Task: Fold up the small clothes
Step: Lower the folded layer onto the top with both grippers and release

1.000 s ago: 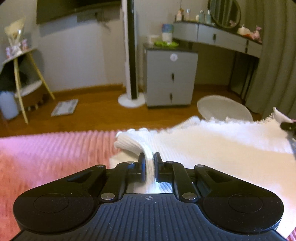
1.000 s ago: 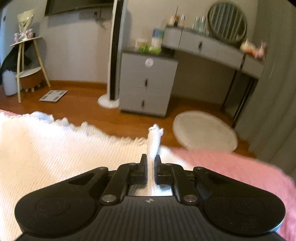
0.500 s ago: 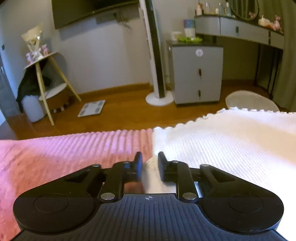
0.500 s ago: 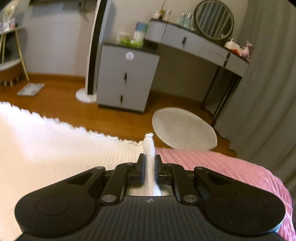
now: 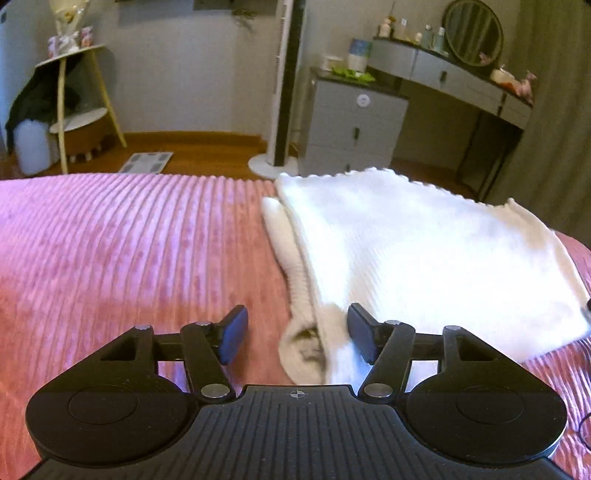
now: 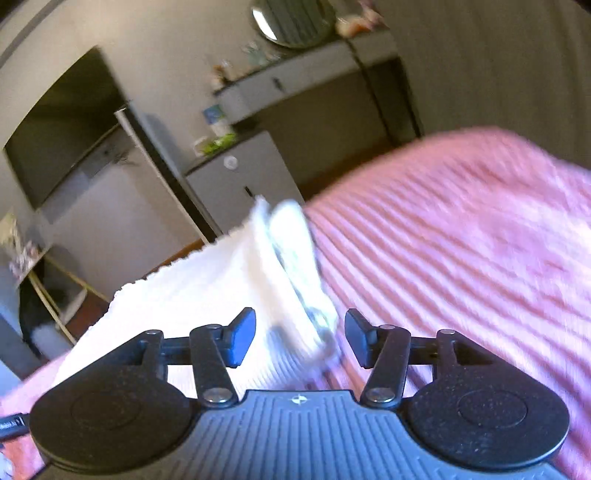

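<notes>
The white ribbed knit garment (image 5: 424,251) lies folded on the pink ribbed bedspread (image 5: 129,251), at its far edge, scalloped hem toward the room. One sleeve (image 5: 291,277) runs along the garment's left side, its cuff nearest the camera.

The left gripper (image 5: 297,334) is opening; its jaws stand spread, the cuff between them, pads clear of the fabric. The right gripper (image 6: 300,338) is also opening, jaws spread over the garment's right edge (image 6: 295,266) without pressing it; this view is blurred and tilted.

Beyond the bed: wooden floor (image 5: 207,147), grey drawer cabinet (image 5: 354,125), tower fan (image 5: 286,85), dressing table (image 5: 450,77) with round mirror (image 5: 472,33), grey curtain (image 5: 554,110).
</notes>
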The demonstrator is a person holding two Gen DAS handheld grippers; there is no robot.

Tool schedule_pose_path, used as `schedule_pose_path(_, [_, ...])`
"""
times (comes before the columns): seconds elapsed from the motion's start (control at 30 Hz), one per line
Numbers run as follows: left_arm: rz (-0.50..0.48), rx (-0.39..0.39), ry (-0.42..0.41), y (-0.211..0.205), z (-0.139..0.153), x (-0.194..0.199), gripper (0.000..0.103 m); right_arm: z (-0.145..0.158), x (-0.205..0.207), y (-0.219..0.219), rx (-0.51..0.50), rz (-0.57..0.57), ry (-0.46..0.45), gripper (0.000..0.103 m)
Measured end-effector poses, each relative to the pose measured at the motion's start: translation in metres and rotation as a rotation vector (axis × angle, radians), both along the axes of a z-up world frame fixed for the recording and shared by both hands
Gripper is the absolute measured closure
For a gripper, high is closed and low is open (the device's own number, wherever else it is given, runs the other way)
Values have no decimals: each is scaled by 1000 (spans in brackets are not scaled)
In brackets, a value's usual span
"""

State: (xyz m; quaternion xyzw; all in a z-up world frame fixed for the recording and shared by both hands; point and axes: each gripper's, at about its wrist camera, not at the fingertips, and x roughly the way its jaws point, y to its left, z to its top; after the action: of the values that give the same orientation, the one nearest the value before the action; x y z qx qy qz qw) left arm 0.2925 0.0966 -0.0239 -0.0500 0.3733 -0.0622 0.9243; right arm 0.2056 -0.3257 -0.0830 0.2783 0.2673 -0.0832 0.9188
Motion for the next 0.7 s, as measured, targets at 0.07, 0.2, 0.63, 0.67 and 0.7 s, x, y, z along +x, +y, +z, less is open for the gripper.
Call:
schedule_pose_path(0.07, [-10,-35,17,-1,0,5,30,-6,-2,-3,43,23,10,50])
schedule_pose_path(0.2, [-8,-88,70,2,-8,17,29,-5,4,-12,122,64,-14,41])
schedule_pose_path(0.63, [-23,-143,107,-3,-20,65,37,-7,85,-28,94,189,14,42])
schedule_pose_path(0.67, [-21,-151,108,-3,-21,66,38,-7,90,-29,100,189,23,42])
schedule_pose_path(0.7, [-18,-159,109,-3,-22,66,38,-7,92,-28,100,191,21,42])
